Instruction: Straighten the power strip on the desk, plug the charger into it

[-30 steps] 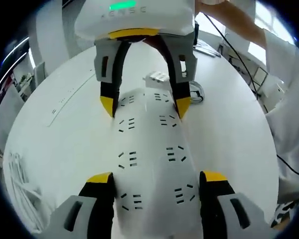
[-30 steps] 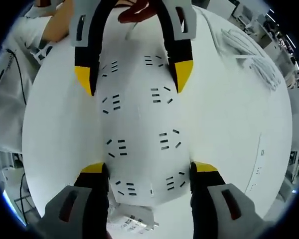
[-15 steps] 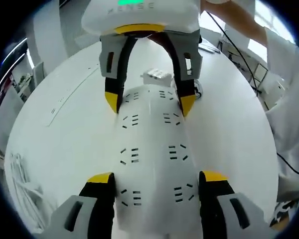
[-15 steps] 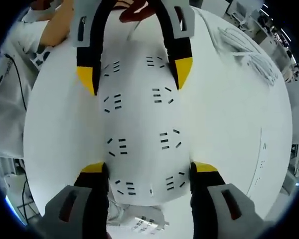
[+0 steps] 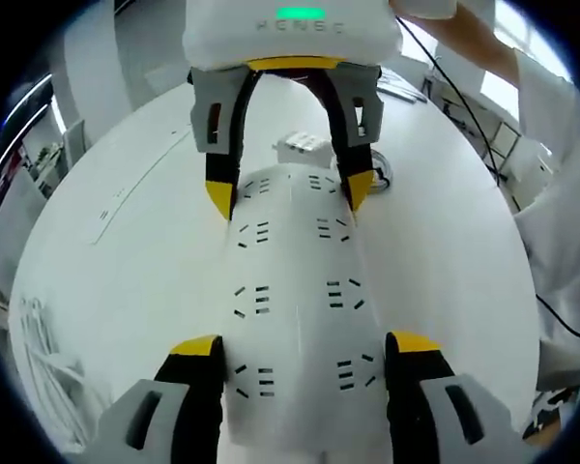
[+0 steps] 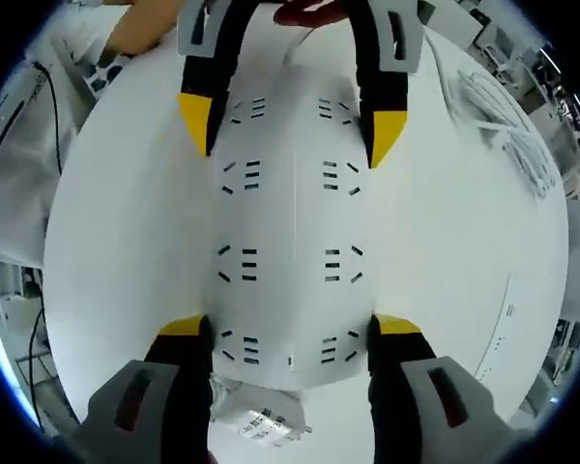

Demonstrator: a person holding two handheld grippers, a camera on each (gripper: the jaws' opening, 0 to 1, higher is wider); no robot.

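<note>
A wide white power strip [image 5: 295,290] with two rows of sockets lies flat on the white desk [image 5: 126,280]. My left gripper [image 5: 306,345] is open and straddles its near end, yellow tips against both long sides. My right gripper [image 5: 288,193] straddles the far end the same way. In the right gripper view the strip [image 6: 290,261] runs straight up between my right gripper [image 6: 290,326] and my left gripper [image 6: 291,128]. A white charger [image 5: 304,145] lies on the desk just past the strip's end, also seen low as the charger [image 6: 261,420].
A coiled cable [image 5: 382,174] lies beside the charger. A bundle of white cables [image 6: 503,106] rests near the desk edge, and a long thin white bar [image 5: 126,188] lies to one side. A person's arm [image 5: 464,29] and white sleeve [image 5: 561,193] border the desk.
The strip has swung a little and now lies straight in line with my right gripper. Both grippers stay astride its ends.
</note>
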